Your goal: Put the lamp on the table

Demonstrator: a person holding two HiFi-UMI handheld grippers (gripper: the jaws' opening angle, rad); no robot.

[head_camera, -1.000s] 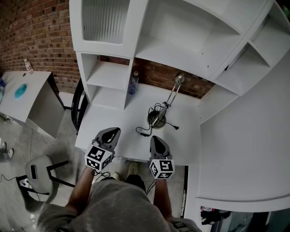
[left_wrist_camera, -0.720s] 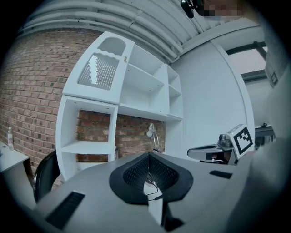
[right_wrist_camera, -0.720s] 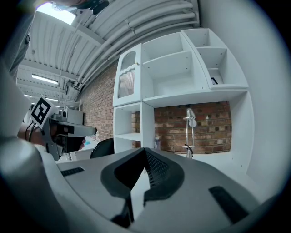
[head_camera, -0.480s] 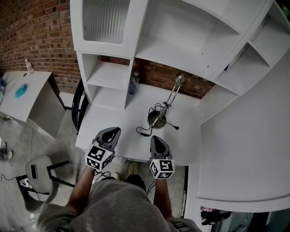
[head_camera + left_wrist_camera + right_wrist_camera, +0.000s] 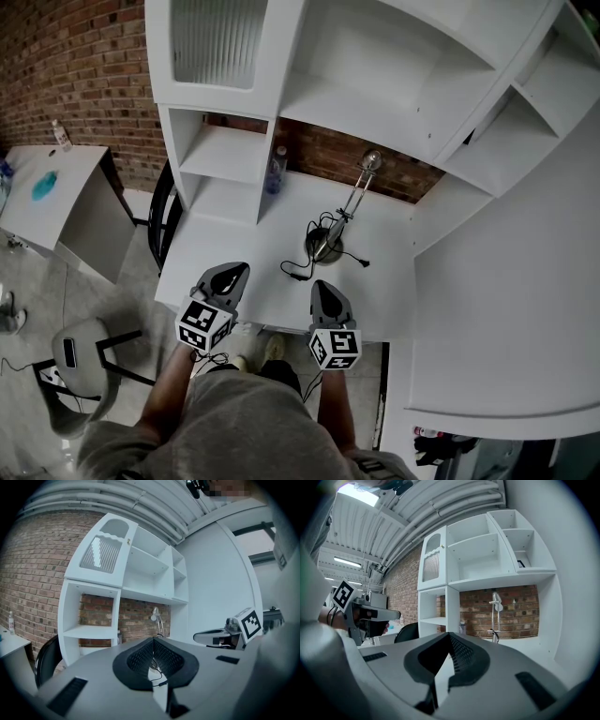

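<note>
A white shelving unit rises over the white desk. The desk lamp stands upright on the desk near the brick wall, its black cord coiled beside the base. Both forearms reach forward side by side. The left gripper and right gripper hover level at the desk's near edge, pointing toward the lamp, jaws closed on nothing.

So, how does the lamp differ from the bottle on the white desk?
The lamp is shiny metal with a tall thin stem; the bottle is clear, bluish and shorter. The lamp stands in the open middle of the desk, with a black cord by its base; the bottle stands at the back, beside the shelf unit. Both stand upright on the desk.
</note>
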